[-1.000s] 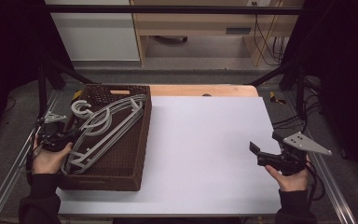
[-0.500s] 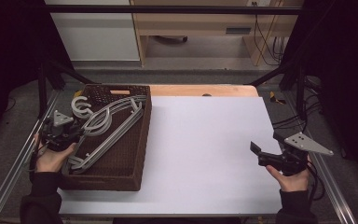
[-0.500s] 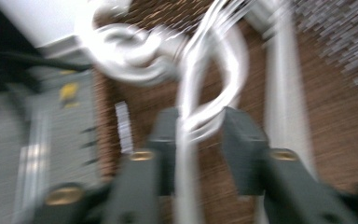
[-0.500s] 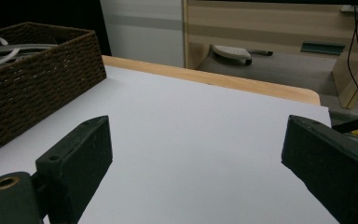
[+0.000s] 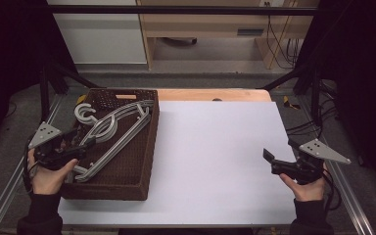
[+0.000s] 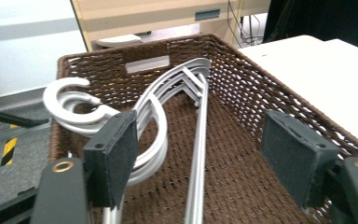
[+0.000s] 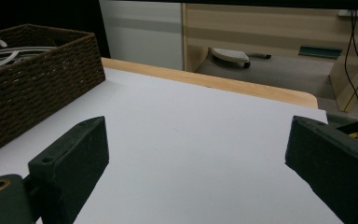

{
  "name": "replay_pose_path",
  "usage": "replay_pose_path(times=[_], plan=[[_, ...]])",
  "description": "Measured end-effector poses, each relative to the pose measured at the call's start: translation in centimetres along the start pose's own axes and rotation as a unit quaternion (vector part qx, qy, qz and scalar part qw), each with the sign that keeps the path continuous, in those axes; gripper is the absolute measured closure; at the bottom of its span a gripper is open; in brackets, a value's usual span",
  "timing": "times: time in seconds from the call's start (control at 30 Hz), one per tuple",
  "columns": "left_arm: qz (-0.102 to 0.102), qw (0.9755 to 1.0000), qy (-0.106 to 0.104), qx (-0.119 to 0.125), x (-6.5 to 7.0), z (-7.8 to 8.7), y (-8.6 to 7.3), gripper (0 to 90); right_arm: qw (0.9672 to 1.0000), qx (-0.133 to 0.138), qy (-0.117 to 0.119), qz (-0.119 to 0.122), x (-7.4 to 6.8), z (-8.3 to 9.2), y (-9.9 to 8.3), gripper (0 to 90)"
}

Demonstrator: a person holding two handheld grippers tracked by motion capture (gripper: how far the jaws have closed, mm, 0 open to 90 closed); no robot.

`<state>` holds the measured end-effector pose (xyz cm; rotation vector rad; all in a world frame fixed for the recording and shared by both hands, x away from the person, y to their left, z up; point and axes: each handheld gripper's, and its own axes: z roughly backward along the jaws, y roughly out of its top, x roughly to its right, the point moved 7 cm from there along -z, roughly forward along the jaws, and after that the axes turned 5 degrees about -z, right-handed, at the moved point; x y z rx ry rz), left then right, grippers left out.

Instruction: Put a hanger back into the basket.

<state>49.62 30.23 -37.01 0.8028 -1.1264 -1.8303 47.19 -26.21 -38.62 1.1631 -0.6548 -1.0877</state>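
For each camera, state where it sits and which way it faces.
High view: above the person's side, facing forward and down on the table; both hands and grippers show.
Left gripper view: on the left gripper, looking into the basket of hangers.
Right gripper view: on the right gripper, looking across the table.
All share the basket.

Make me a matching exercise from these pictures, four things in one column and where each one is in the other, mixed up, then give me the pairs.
Things:
1. hangers
2. wicker basket
3. left gripper
4. right gripper

Places:
A. on the table's left side
B. open, over the bare white tabletop at the right
C. lying stacked inside the basket
D. open, over the basket's left part

Pairs: 1-C, 2-A, 3-D, 4-B
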Motion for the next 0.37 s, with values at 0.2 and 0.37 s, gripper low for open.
replay_pose_path(times=[0.2, 0.37], plan=[[0.008, 0.9999, -0.005, 0.01, 1.0, 0.0, -0.5, 19.4, 1.0, -0.001, 0.0, 0.0, 0.0, 0.0, -0.1, 5.5], [0.008, 0.9998, 0.005, 0.02, 1.6, 0.5, -0.7, 17.0, 1.0, 0.001, 0.001, -0.001, 0.1, 0.0, 0.0, 5.6]])
